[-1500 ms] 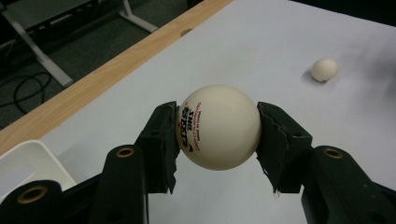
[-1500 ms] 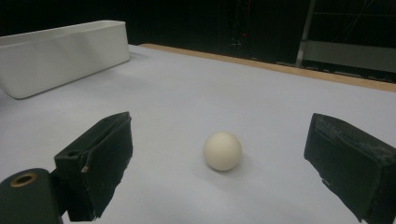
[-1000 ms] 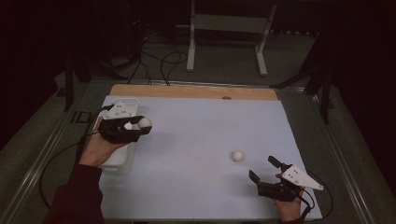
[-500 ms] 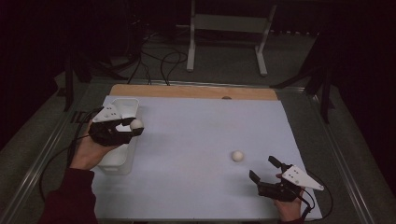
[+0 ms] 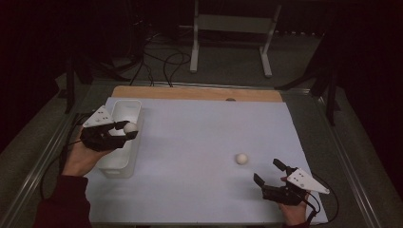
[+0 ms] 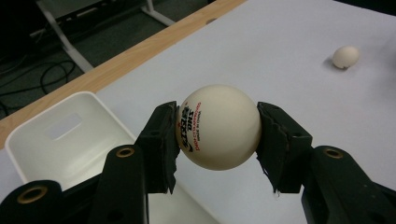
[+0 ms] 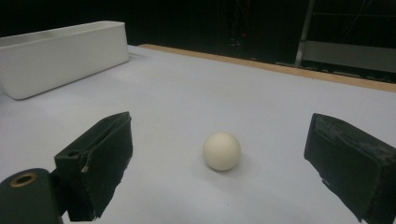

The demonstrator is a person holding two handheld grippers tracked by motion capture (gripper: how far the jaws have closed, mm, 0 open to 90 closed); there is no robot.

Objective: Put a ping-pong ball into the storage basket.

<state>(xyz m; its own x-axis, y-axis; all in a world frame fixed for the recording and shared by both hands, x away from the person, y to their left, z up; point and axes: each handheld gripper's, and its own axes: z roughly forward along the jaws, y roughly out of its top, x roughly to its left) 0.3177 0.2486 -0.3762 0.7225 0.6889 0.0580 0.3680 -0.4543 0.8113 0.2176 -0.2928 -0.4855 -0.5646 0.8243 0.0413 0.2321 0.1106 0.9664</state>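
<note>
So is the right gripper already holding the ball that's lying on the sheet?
No, in the right gripper view the right gripper has its jaws spread wide, and the ball rests on the sheet between them, untouched.

The right gripper [image 7: 219, 172] is holding its two black fingers [image 7: 100, 161] wide apart, with nothing between the pads. A cream ball [image 7: 222, 150] is lying on the white worktop [image 7: 196, 93] just ahead of them. A white bin [image 7: 60, 51] is standing far left.

ball [image 6: 218, 127] | red and dark print, brand unclear | small line reads "MADE IN CHINA"
</note>
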